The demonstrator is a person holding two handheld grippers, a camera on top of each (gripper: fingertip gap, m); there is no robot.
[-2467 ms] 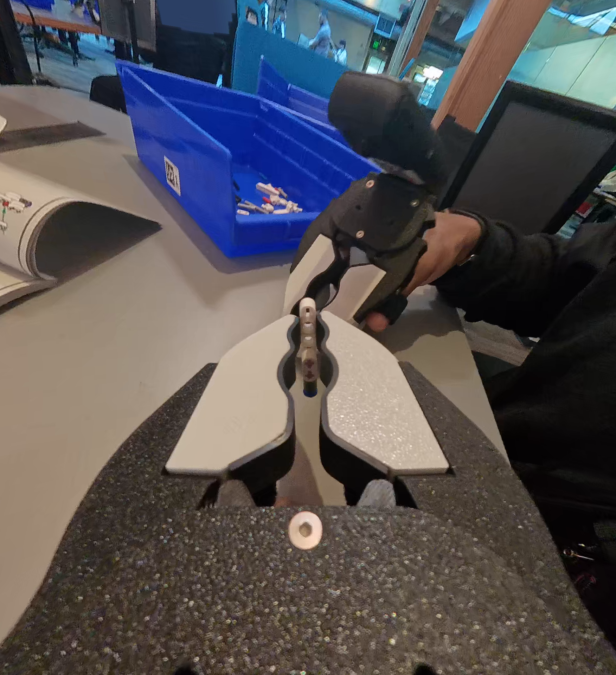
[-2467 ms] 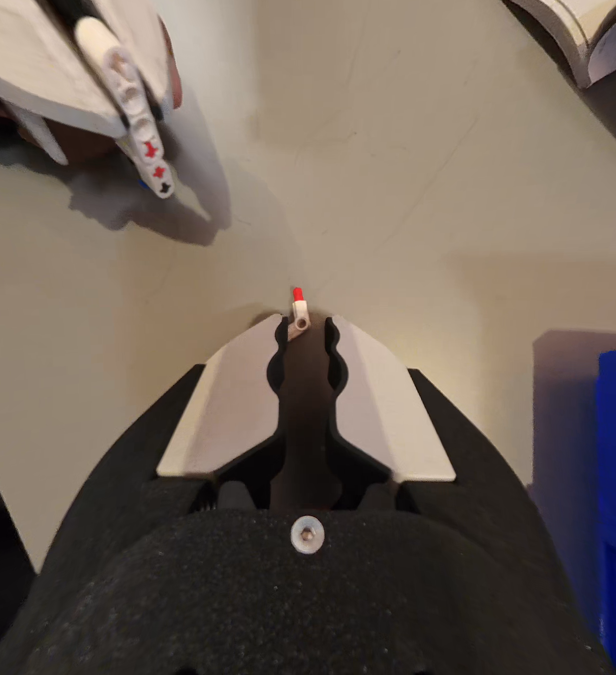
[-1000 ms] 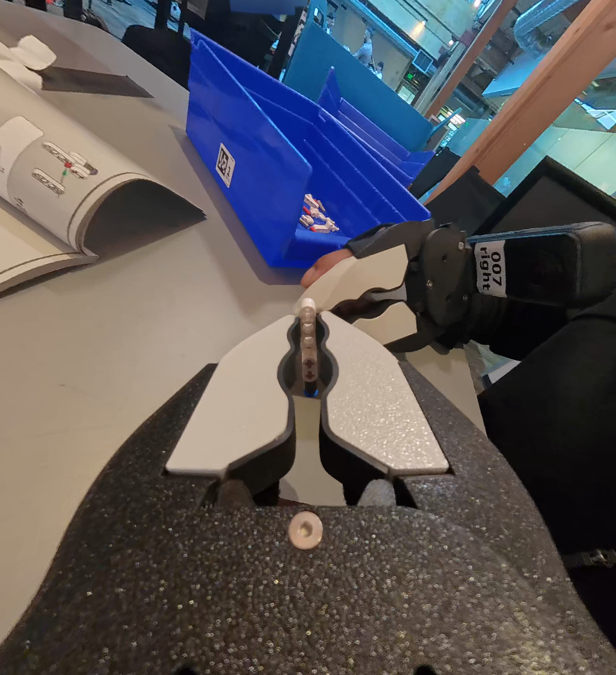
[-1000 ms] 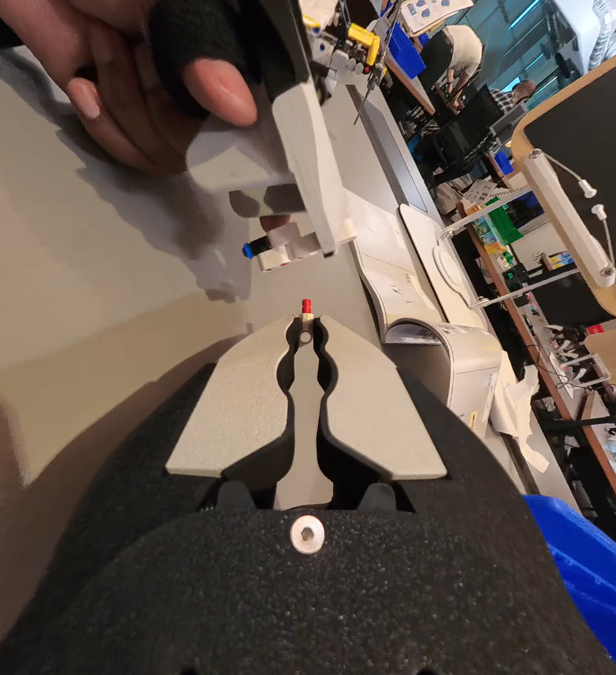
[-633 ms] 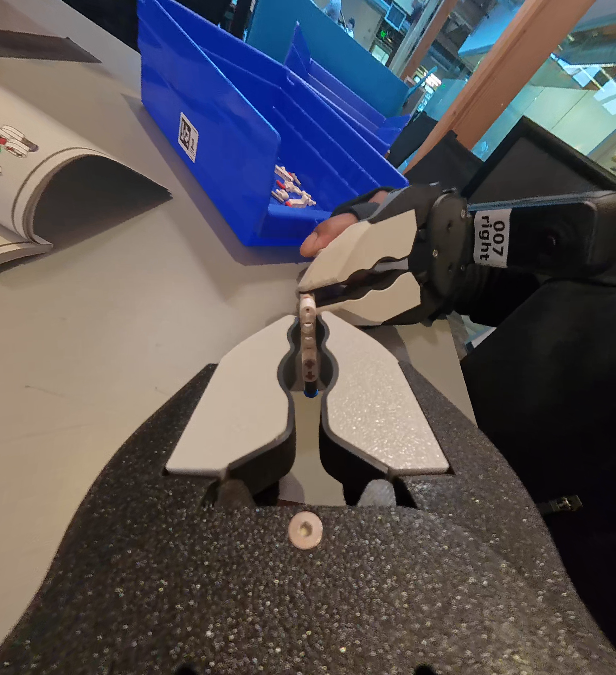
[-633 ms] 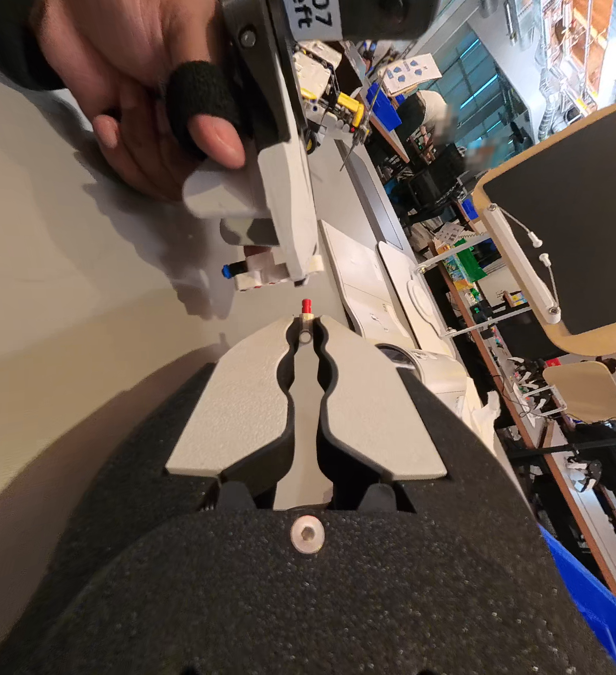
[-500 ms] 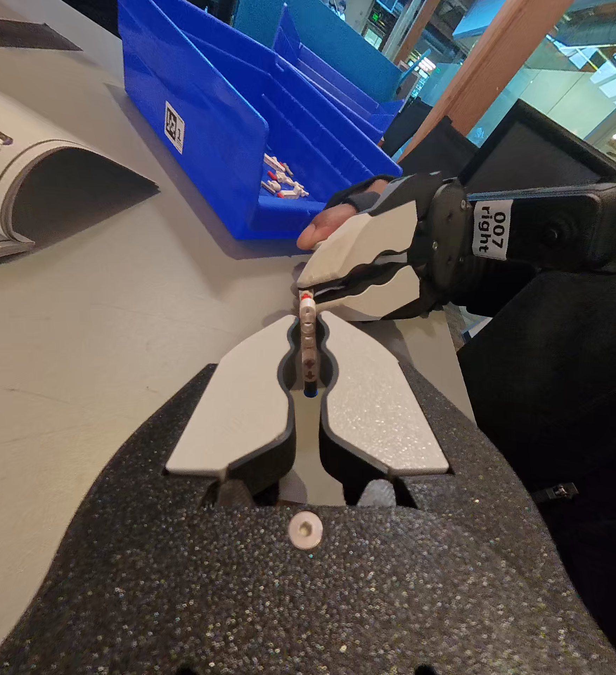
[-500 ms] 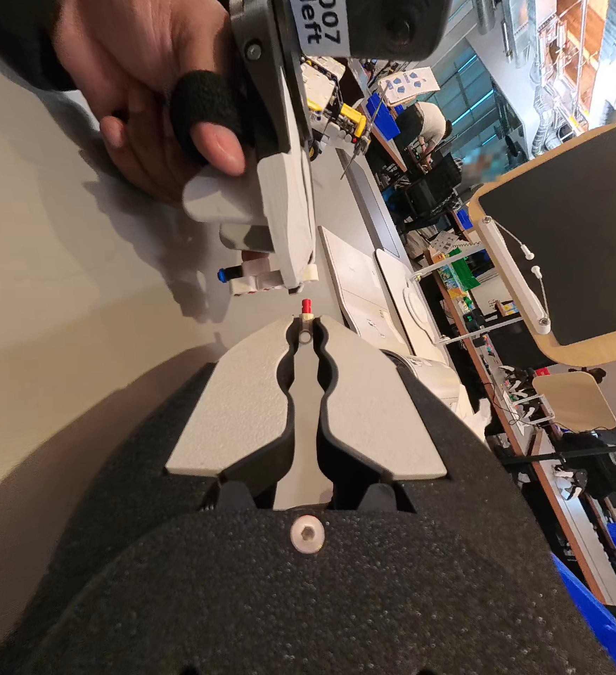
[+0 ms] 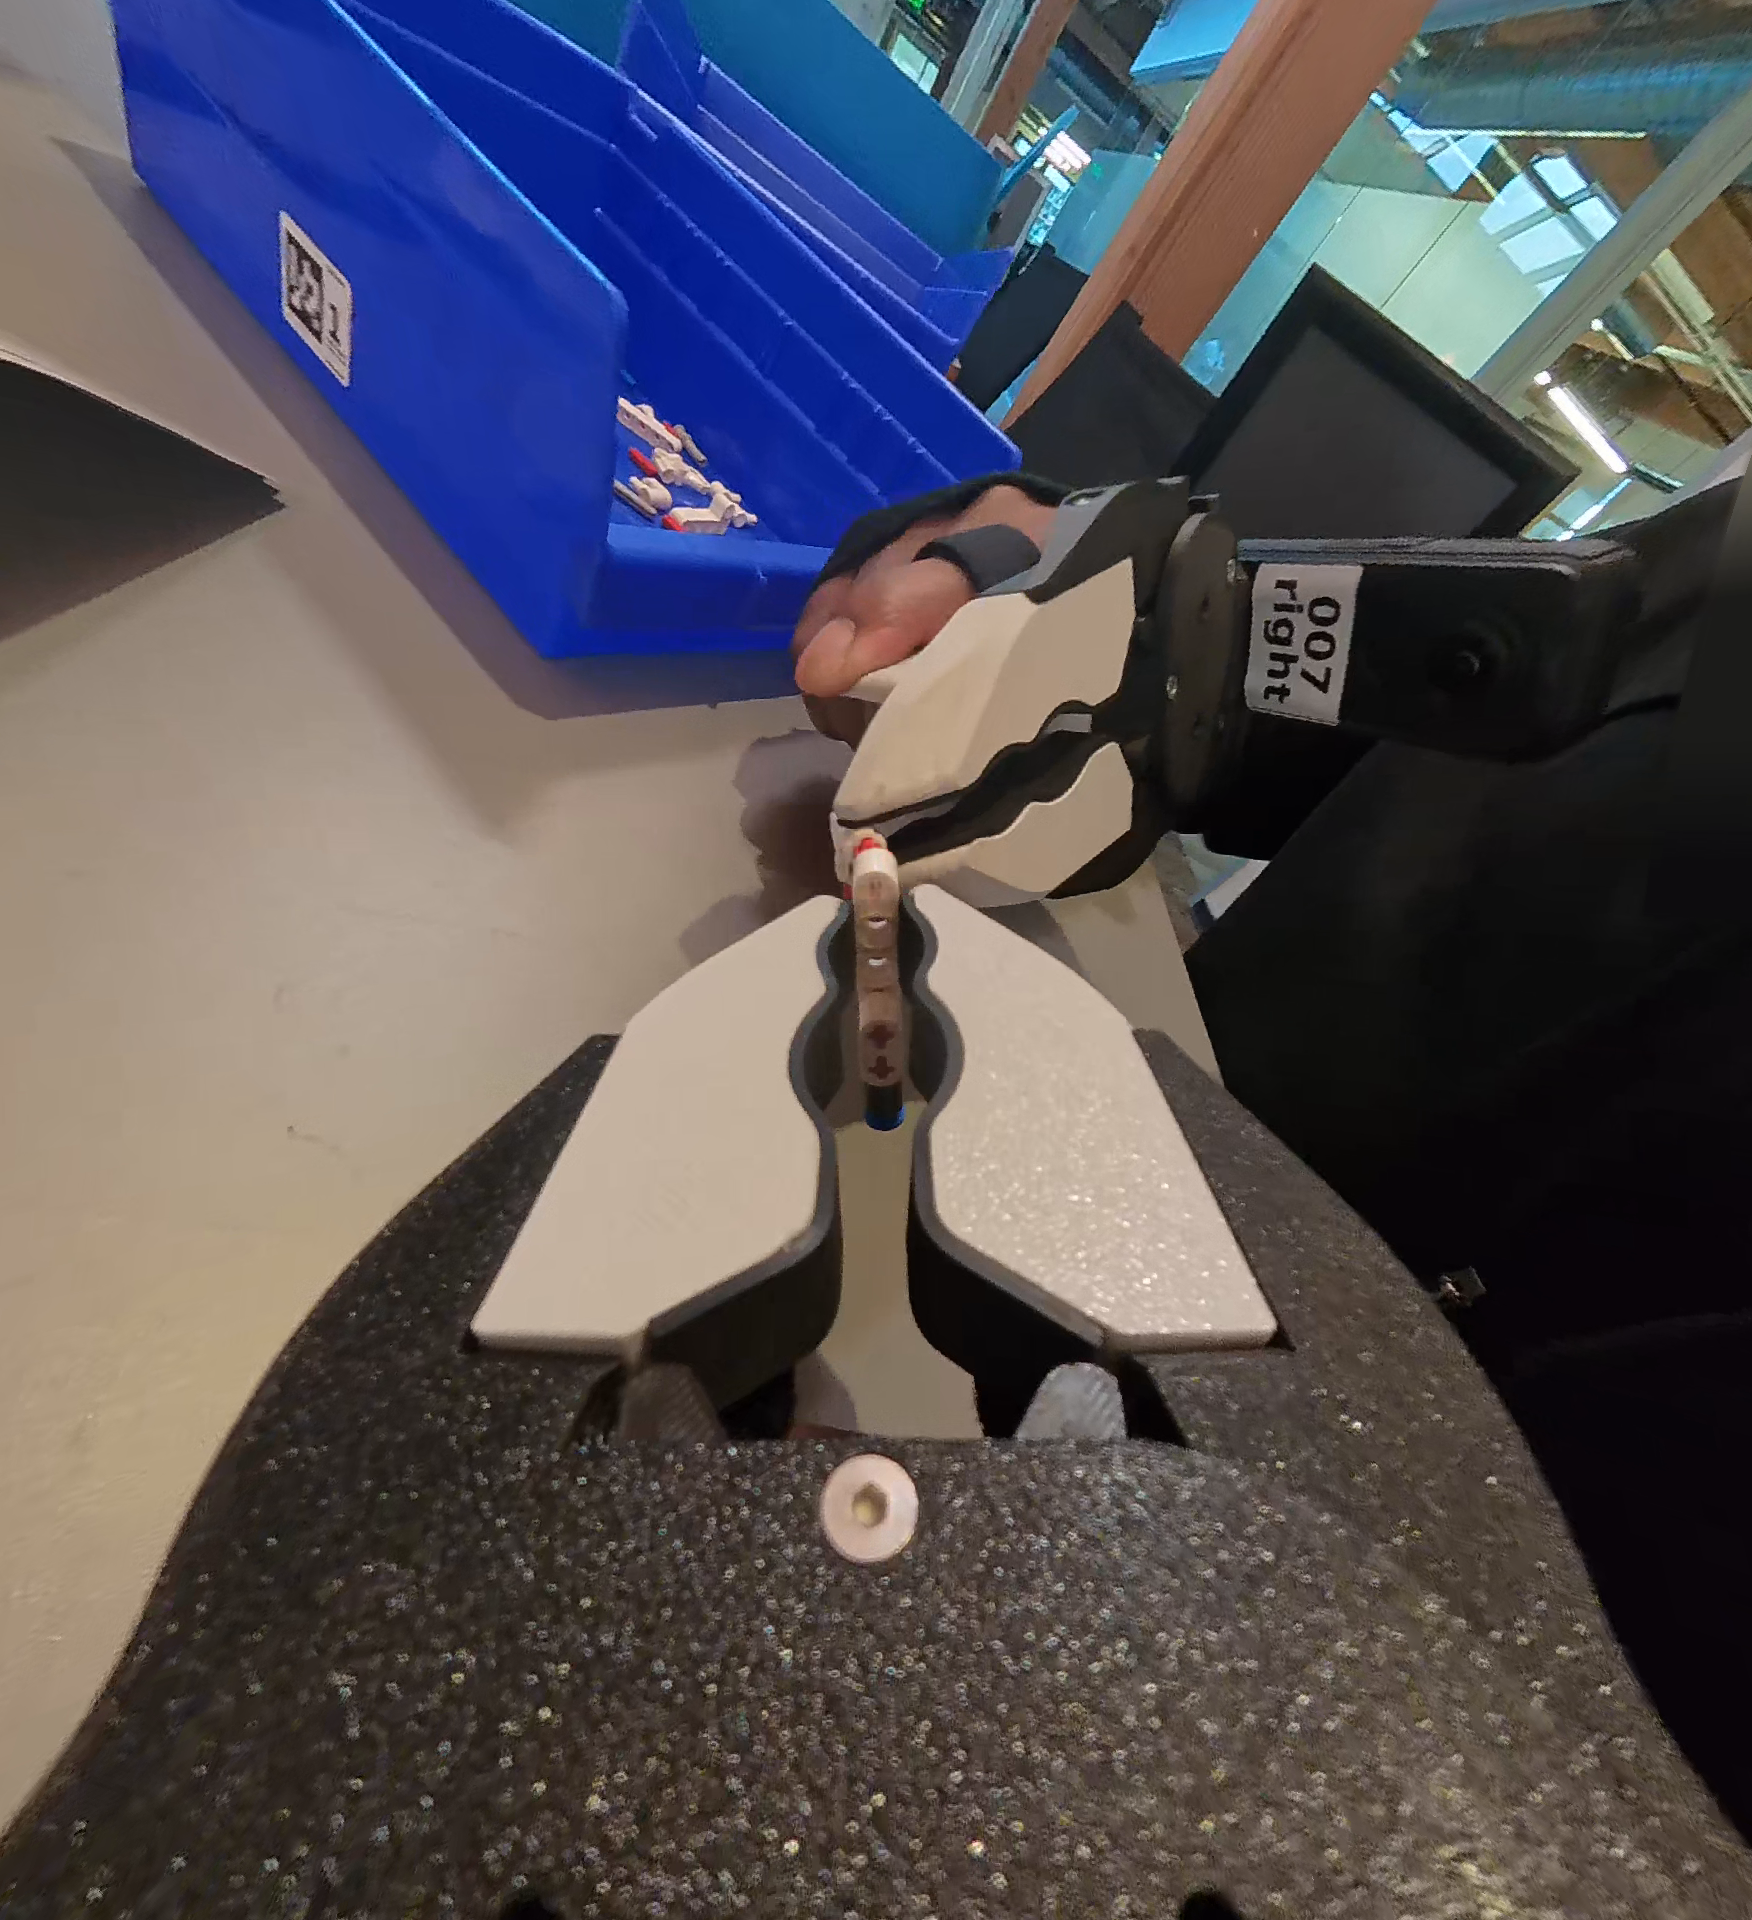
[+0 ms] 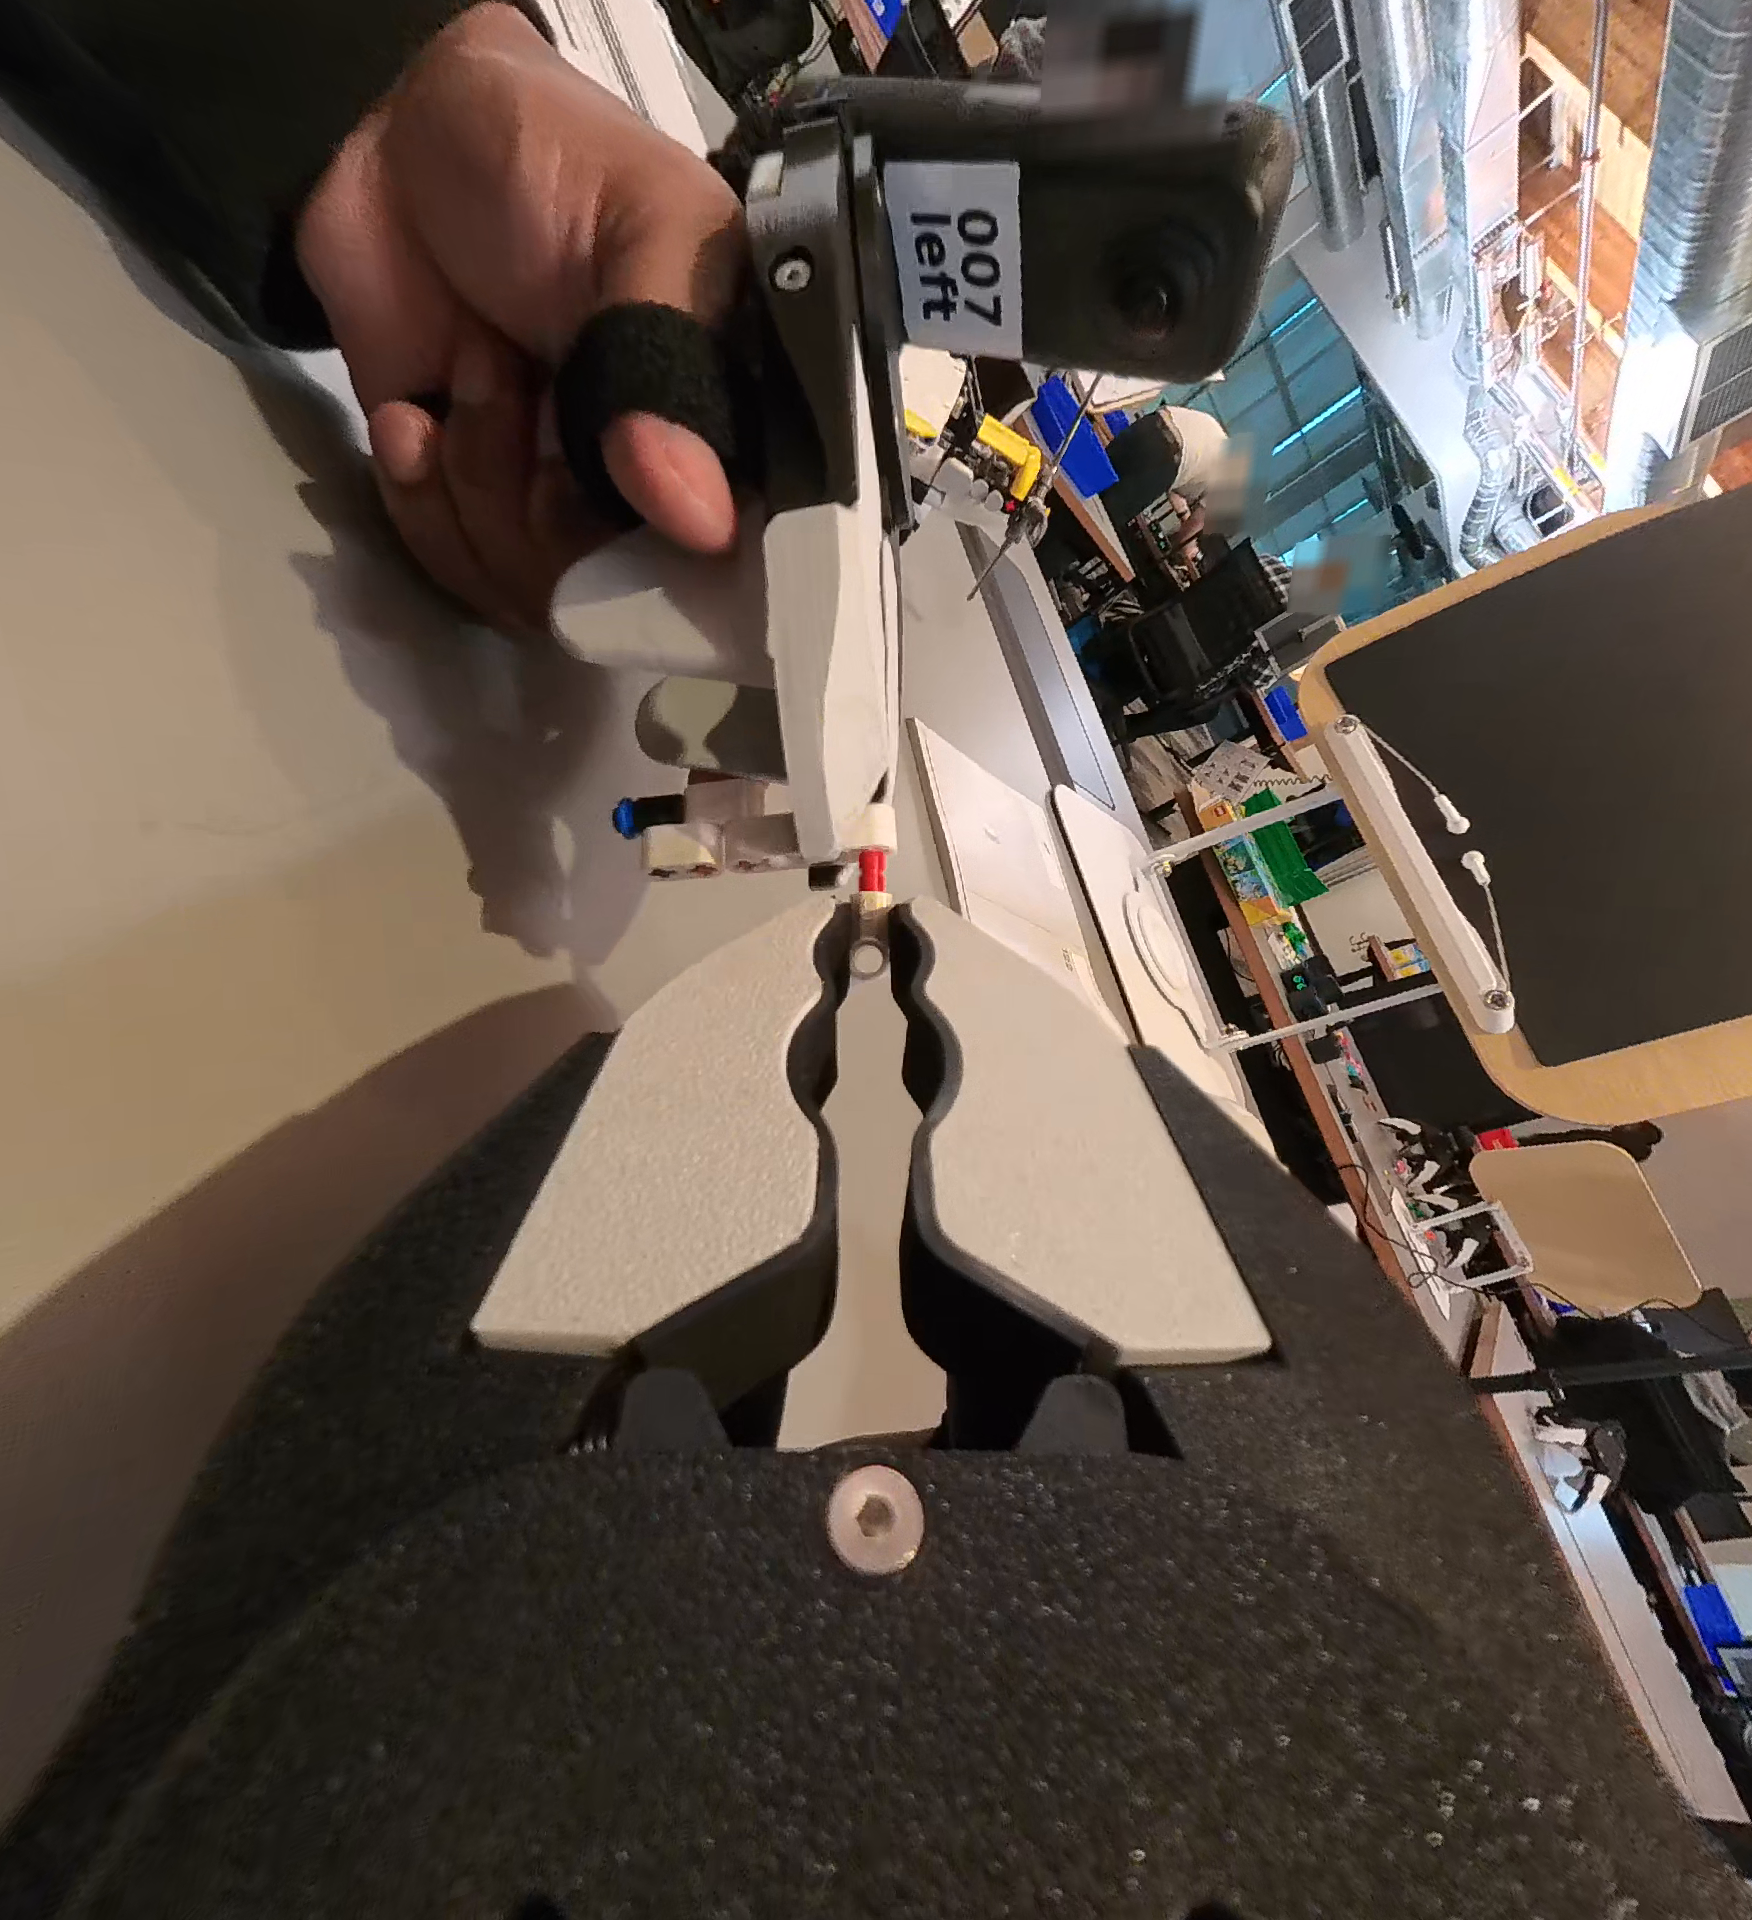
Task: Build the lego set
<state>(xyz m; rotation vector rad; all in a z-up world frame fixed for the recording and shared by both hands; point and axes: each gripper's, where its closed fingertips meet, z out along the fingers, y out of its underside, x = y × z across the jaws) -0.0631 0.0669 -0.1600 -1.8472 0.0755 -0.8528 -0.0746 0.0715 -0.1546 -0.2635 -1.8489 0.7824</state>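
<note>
Grip, left: left gripper (image 9: 877,914) is clamping a white toy-brick beam (image 9: 878,971) between its pads, jaws narrow, the beam running lengthwise along the slot and poking out past the fingertips.
Beam details: a row of holes is showing down its edge, red cross-shaped axle ends (image 9: 880,1047) are sitting in the two holes nearest the palm, and a blue pin tip (image 9: 884,1119) is sticking out at the inner end.
Grip, right: right gripper (image 10: 867,914) is pinching a small tan connector (image 10: 866,940) right at its fingertips, jaws narrow, a round hole of the piece showing between the pads.
Pin: a red pin (image 10: 870,868) is jutting forward from the connector, straight ahead of the right fingertips.
Meeting point: the red pin is touching the far end of the beam, just beyond both sets of fingertips; how deep it is sitting in the hole, I cannot tell.
Crossing: the two grippers are coming together at roughly a right angle, the right one entering from the right side of the left fingers.
Hands: a hand (image 10: 498,343) is gripping the left tool, a finger through a black loop.
Beyond the left fingers: a blue bin (image 9: 498,312) is resting on the grey table (image 9: 228,883), with small white and red pieces (image 9: 680,483) lying in its near compartment.
</note>
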